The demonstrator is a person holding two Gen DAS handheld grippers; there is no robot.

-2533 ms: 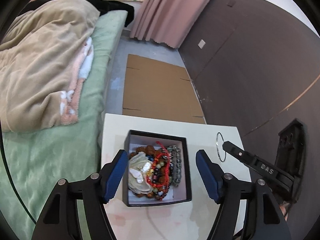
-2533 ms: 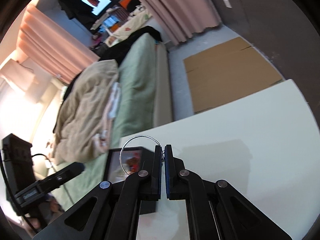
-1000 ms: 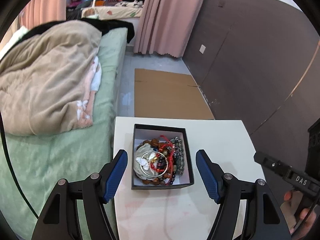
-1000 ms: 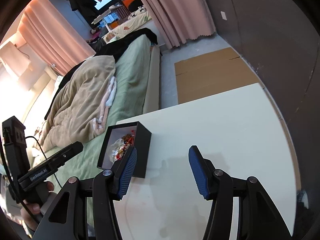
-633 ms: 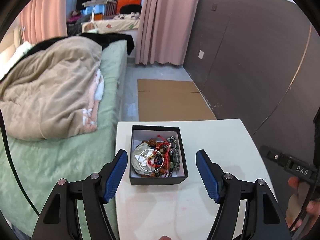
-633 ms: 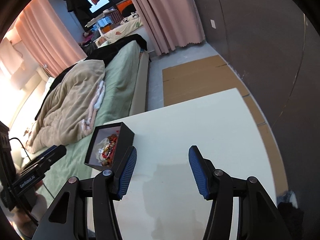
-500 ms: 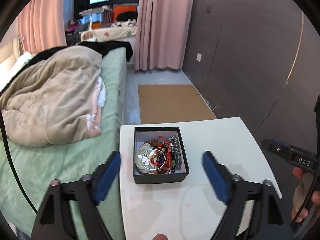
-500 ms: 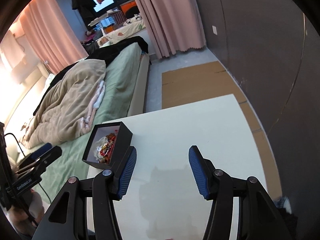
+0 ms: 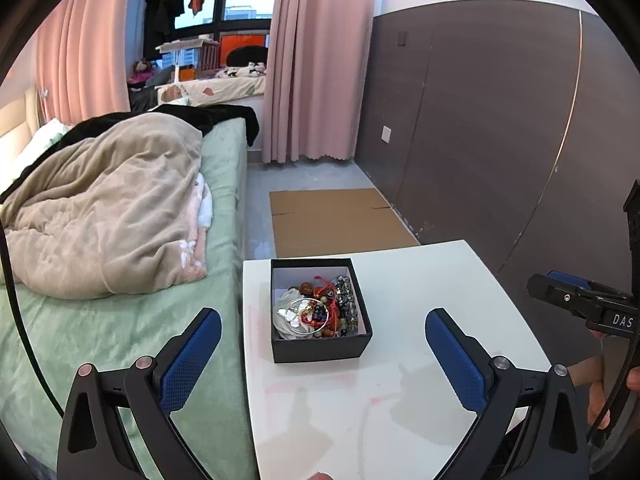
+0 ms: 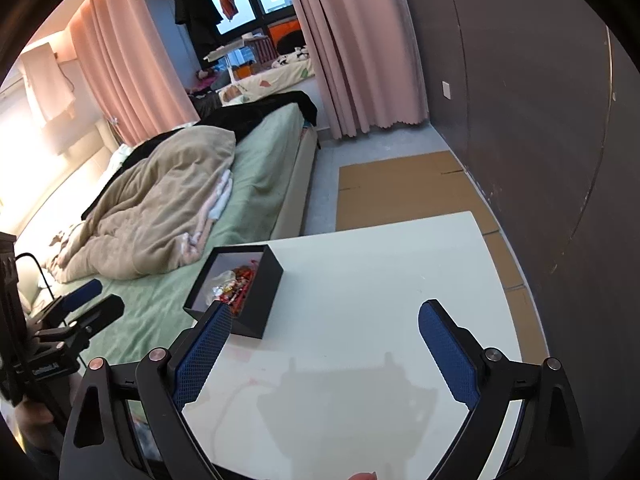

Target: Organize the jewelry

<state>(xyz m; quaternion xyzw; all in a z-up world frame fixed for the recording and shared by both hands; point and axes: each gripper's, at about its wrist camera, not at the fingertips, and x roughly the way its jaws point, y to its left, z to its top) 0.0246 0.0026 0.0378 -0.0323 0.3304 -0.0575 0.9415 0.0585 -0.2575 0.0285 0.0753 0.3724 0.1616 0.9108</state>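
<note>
A black open box [image 9: 320, 346] stands on the white table [image 9: 400, 400] near its left edge. It holds a heap of jewelry [image 9: 320, 312]: beaded bracelets, a red cord, and a silver bangle [image 9: 303, 316] on top. My left gripper [image 9: 322, 313] hovers short of the box, jaws opening, nothing held. From the right wrist view the box [image 10: 260, 296] sits left of my right gripper [image 10: 326, 307]. Its jaws are opening too, with only bare table [image 10: 380, 280] between them. Each gripper shows at the edge of the other's view: the right gripper [image 9: 548, 282], the left gripper [image 10: 104, 296].
A bed with a green sheet [image 9: 120, 340] and a beige blanket [image 9: 108, 208] runs along the table's left side. Flat cardboard [image 9: 332, 216] lies on the floor beyond the table. A dark panelled wall [image 9: 480, 140] rises on the right, with pink curtains [image 9: 316, 60] at the back.
The right gripper, earlier shut on the silver bangle, has let it go; the bangle now lies in the box. Both grippers have drawn back from the box and their jaws have widened.
</note>
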